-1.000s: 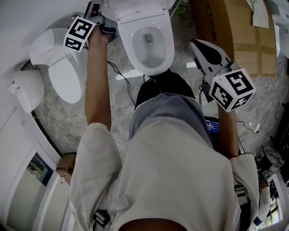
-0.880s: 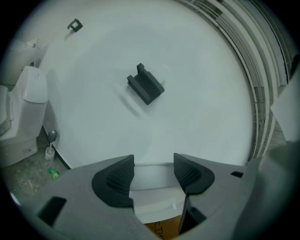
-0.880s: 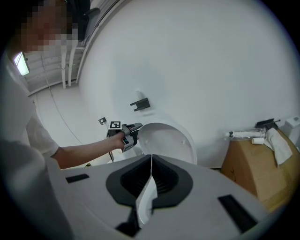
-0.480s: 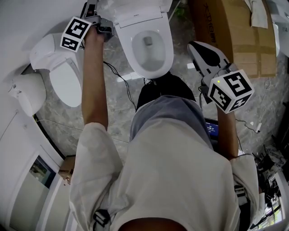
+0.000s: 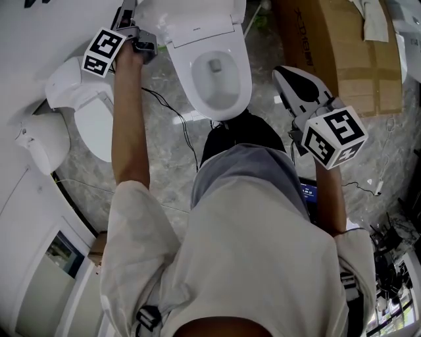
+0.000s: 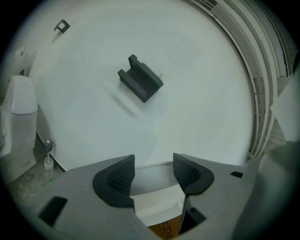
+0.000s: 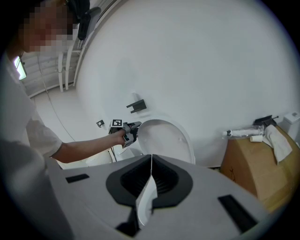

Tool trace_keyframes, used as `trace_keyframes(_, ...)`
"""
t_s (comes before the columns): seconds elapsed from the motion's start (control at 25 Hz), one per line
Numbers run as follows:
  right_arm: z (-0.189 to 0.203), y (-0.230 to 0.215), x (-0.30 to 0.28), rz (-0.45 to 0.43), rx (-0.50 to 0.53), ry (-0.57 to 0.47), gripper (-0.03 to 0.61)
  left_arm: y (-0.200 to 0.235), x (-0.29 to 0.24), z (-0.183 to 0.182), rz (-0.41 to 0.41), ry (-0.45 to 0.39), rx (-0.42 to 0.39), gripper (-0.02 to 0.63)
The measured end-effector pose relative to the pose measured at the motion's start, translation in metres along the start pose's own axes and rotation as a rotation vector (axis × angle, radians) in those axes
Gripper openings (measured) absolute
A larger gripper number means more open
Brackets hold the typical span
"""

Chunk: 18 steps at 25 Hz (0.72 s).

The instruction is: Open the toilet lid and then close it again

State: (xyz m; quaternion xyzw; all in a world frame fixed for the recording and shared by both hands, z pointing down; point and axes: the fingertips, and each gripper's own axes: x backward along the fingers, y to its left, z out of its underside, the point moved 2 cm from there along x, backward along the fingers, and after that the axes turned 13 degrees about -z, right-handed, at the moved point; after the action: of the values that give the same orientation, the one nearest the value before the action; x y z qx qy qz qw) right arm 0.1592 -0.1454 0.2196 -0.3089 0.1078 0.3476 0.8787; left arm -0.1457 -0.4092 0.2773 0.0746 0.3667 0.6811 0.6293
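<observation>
my left gripper (image 5: 131,26) is up at the far left corner of the toilet (image 5: 245,79), and the lid (image 5: 191,16) stands raised against the white wall behind it. in the left gripper view the jaws sit on either side of the lid's white edge (image 6: 152,171), which fills the gap between the ribbed pads (image 6: 119,176), so i read them as clamped on the lid. past them i see only the wall with a dark bracket (image 6: 140,78) fixed to it.

the right gripper view confirms that from the side. the lid (image 7: 166,140) is upright, its inner face turned toward me, and the left gripper (image 7: 130,132) is on its left edge at the end of the outstretched arm (image 7: 79,150). the same bracket (image 7: 136,106) hangs on the wall just above.

my right gripper (image 5: 284,72) is held out to the right of the bowl, well apart from the toilet and touching nothing. its jaws are together, tips meeting (image 7: 151,159), with nothing between them.

the bowl is open to the head view, the seat down around it. a second toilet (image 5: 92,112) with its lid down stands to the left, near my left arm. a cardboard box (image 5: 348,59) sits on the grey marble floor (image 5: 158,164) to the right, and a thin cable (image 5: 177,125) trails across the floor between the two toilets.
</observation>
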Motion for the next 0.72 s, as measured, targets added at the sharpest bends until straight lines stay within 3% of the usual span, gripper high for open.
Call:
trace_keyframes(0.2,-0.001,-0.004,0.003,-0.002,-0.004,-0.001,0.012,-0.003,0.0,-0.001,0.046,0.07,-0.039,0.253)
trace_keyframes(0.44,-0.003,-0.004,0.002,-0.023,-0.001,-0.006,0.011,-0.013,0.017,-0.002,0.164,0.115,-0.172,0.253)
trace_keyframes(0.6,-0.004,-0.003,0.003,-0.031,0.006,-0.007,0.011,-0.014,0.029,-0.006,0.178,0.132,-0.423,0.255)
trace_keyframes(0.72,-0.003,-0.005,0.002,-0.031,0.007,-0.005,0.011,-0.019,0.031,-0.004,0.202,0.161,-0.706,0.255)
